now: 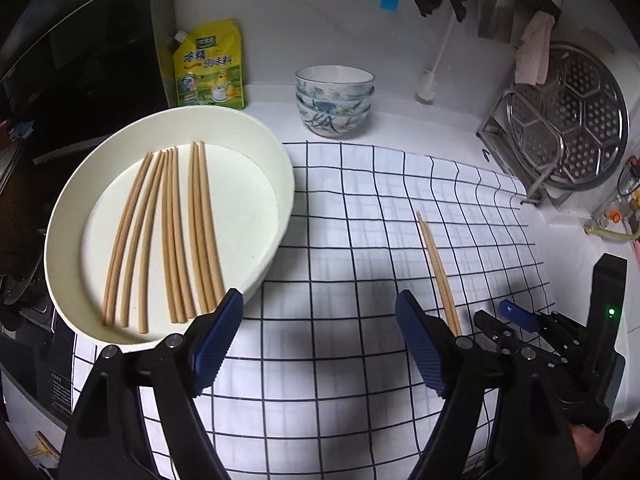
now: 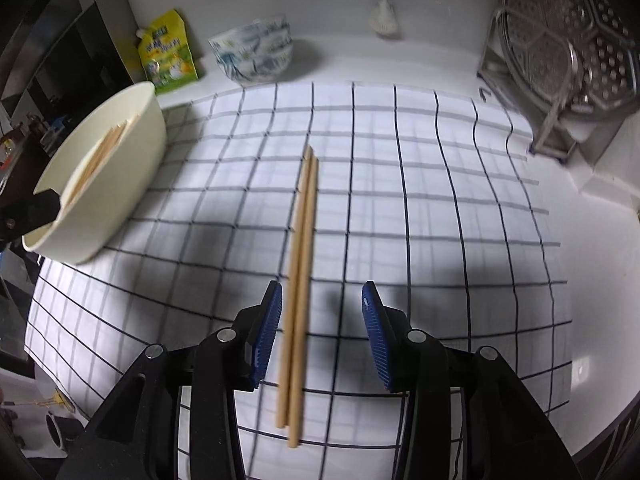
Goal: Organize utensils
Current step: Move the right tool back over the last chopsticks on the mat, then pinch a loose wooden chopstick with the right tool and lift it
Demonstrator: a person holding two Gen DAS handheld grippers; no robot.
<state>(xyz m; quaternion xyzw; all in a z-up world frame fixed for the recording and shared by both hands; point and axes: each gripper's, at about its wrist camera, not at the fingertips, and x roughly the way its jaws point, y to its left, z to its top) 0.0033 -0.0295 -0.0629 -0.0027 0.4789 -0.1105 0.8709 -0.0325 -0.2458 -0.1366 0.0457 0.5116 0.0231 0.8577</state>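
Note:
A white oval basin [image 1: 286, 200] stands at the left on the checked cloth [image 1: 360, 208] and holds several wooden chopsticks [image 1: 176, 236] lying side by side. My left gripper [image 1: 320, 320] hangs open over the cloth just right of the basin, nothing between its blue pads. One pair of chopsticks [image 2: 300, 280] lies on the cloth [image 2: 400, 200]. My right gripper [image 2: 322, 304] is open around the pair's near half, which sits closer to the left pad, untouched. In the left wrist view the same pair [image 1: 438, 272] and the right gripper [image 1: 516, 316] appear at the right. The basin [image 2: 120, 184] shows at the left in the right wrist view.
A stack of blue-patterned bowls [image 1: 334, 100] and a yellow seasoning pouch [image 1: 210, 68] stand against the back wall. A metal rack with a perforated steamer plate [image 1: 572, 120] fills the right corner, and a white brush [image 1: 426, 84] hangs beside it.

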